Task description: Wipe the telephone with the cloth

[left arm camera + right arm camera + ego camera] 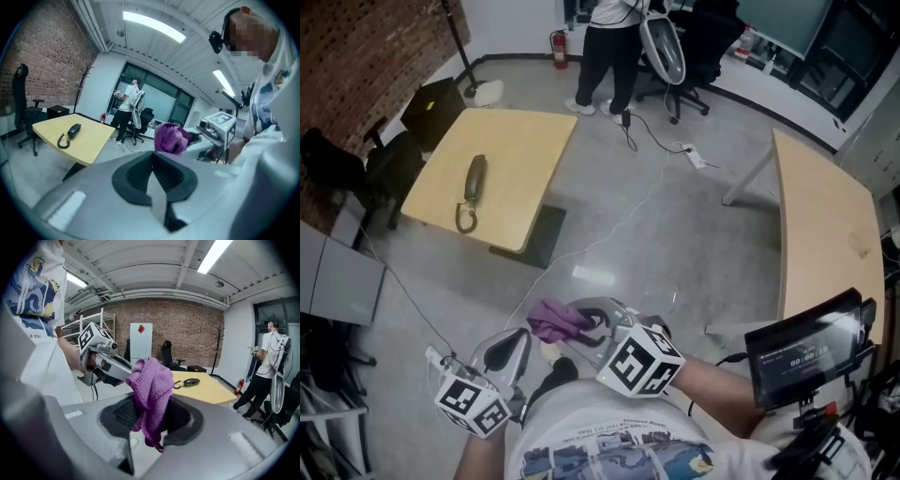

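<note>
Two grippers, one cloth, away from the tabletop

The left gripper (517, 339) has its jaws pressed together with nothing between them. Just to its right, the right gripper (577, 323) pinches the purple cloth (555, 321), which bunches above its jaws. The telephone (473, 183) lies on the wooden tabletop (525, 159), well ahead of both grippers and to their left.

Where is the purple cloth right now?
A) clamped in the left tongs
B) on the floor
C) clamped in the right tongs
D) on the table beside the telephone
C: the purple cloth is pinched in the right tongs; the left tongs are shut empty, and the telephone lies alone on the table.
</note>
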`<state>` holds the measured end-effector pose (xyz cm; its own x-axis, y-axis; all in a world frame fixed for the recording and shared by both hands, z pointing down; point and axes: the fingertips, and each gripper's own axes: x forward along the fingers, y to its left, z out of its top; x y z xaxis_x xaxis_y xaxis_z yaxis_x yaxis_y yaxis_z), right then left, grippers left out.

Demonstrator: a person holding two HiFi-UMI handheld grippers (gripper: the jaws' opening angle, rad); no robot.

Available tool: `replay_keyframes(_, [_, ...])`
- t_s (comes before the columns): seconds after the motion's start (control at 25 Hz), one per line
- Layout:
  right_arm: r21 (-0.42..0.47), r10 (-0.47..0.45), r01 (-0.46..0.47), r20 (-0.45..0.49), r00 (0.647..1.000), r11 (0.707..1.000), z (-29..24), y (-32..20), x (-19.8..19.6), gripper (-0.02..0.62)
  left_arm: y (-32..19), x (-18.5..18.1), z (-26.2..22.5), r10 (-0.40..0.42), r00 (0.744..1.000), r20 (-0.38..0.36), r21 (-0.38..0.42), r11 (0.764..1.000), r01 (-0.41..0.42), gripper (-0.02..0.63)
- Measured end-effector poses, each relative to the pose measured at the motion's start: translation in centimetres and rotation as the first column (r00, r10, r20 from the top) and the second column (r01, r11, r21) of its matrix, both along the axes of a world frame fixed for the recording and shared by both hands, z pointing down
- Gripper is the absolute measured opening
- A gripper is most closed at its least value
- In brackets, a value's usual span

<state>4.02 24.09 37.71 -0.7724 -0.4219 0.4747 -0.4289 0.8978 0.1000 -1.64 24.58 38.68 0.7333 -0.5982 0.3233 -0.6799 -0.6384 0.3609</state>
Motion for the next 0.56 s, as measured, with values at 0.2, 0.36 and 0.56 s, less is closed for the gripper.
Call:
replay_keyframes(0.2, [-0.014,-0.019,0.019,-0.01,1.0,1.0,1.1,1.1,0.4,0.132,1.2,0.5,1.3,-0.014,1.0,-0.01,-0.018,1.0,0.014,0.003])
replay_keyframes(0.36, [-0.028,-0.026,0.025,-0.018,1.0,0.999,2.0,2.1,0.9,0.132,2.1,1.3,2.5,-0.011,1.0,-0.016,-0.034,0.999,0.01,0.003])
replay_keyframes(0.56, [-0.029,-0.032,0.032,-0.022,0.999,0.999,2.3,3.6,1.8,0.132,3.6,2.2,2.9,-0.015,1.0,-0.015,-0.045,0.999,0.014,0.003])
